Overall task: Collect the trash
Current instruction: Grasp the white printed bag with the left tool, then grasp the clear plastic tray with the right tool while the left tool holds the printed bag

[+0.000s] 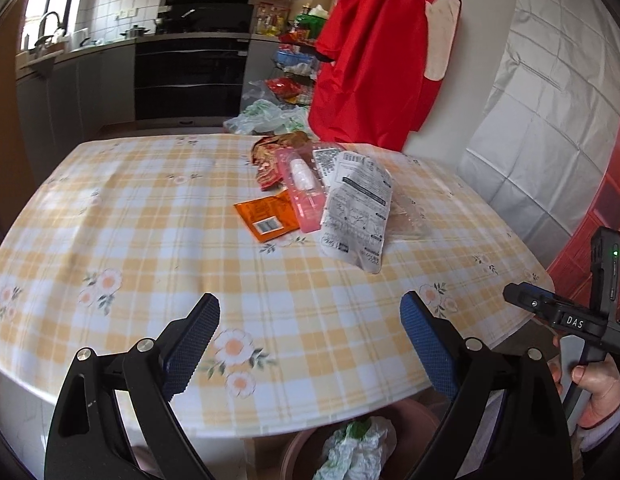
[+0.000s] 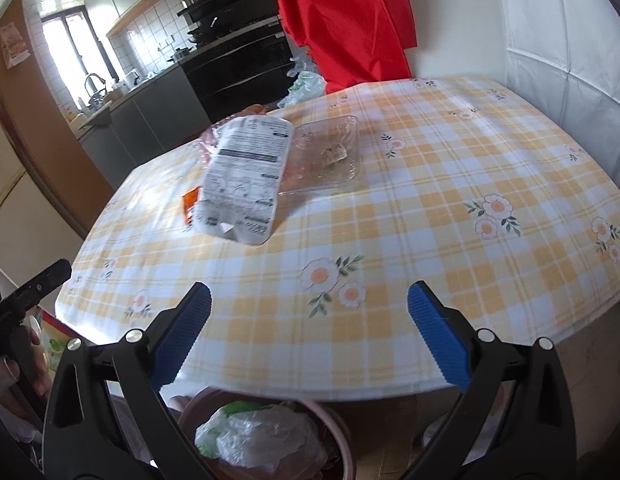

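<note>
Trash lies in a heap on the yellow checked table (image 1: 149, 216): a white printed pouch (image 1: 360, 208) (image 2: 245, 176), a pink blister pack (image 1: 303, 190), an orange packet (image 1: 265, 220) (image 2: 189, 202), a brown wrapper (image 1: 269, 152) and a clear plastic tray (image 2: 330, 152). A pinkish bin (image 2: 330, 420) (image 1: 297, 446) with crumpled plastic inside stands under the near table edge. My left gripper (image 1: 310, 320) is open and bare over the near edge, short of the heap. My right gripper (image 2: 310, 316) is open too, with nothing between its blue pads.
A red apron (image 1: 374, 52) hangs behind the table by a white covered wall. Plastic bags (image 1: 265, 116) and a cluttered rack stand beyond the far edge. Kitchen counters and an oven (image 1: 189, 76) fill the back. A hand (image 1: 598, 392) holds the right gripper's body at the right.
</note>
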A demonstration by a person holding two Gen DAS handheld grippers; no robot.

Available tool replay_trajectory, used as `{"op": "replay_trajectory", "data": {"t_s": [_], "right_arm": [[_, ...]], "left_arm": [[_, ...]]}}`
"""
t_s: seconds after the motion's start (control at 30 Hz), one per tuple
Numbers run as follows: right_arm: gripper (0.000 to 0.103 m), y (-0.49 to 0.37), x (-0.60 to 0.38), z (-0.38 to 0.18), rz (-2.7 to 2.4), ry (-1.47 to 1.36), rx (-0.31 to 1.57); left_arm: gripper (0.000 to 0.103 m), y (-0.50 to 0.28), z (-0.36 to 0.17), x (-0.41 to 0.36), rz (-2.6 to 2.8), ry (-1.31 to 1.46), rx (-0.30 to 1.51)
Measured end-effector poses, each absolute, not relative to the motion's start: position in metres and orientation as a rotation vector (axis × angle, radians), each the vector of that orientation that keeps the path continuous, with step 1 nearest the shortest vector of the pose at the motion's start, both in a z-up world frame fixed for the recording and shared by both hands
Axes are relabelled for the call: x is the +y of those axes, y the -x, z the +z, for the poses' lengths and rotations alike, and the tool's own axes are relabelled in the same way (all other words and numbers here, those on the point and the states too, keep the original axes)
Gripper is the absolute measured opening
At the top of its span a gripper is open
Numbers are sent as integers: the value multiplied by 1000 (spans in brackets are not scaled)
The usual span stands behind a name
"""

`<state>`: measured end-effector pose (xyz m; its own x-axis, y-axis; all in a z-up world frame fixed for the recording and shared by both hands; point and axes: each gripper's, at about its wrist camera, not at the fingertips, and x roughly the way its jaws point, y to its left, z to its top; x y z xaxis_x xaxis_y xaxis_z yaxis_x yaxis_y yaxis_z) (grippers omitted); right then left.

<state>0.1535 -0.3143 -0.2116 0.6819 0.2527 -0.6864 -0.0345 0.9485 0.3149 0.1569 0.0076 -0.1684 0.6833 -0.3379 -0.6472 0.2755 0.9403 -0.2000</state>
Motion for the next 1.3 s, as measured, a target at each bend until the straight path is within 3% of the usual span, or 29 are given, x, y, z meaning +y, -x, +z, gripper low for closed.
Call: {"op": "replay_trajectory", "data": {"t_s": [0.13,0.3,0.5,0.93,1.13,1.17,1.3], "right_arm": [[97,-179,-318,-218,134,-263,811],[97,-213,-326,-228,133,-271,820],[97,-240,-330,-236,145,-259,832],[97,-267,-325,-248,163,-194,846],[97,-276,-328,-252,138,-211,853],[97,-279,-331,-252,147,-233,857],[97,-286,-338,-253,157,-272,866]], "left_arm": [[87,-194,-182,-15,-408,86,764],[76,-241,-206,-33,-457,155,827],[73,-293,-227,-47,-513,228,875],[61,-336,-260,-69,-566,263,978],[48,-333,-267,-84,-573,177,1043],[40,-332,-268,-85,-573,174,1054],[21,-320,-257,-90,-580,112,1007]]}}
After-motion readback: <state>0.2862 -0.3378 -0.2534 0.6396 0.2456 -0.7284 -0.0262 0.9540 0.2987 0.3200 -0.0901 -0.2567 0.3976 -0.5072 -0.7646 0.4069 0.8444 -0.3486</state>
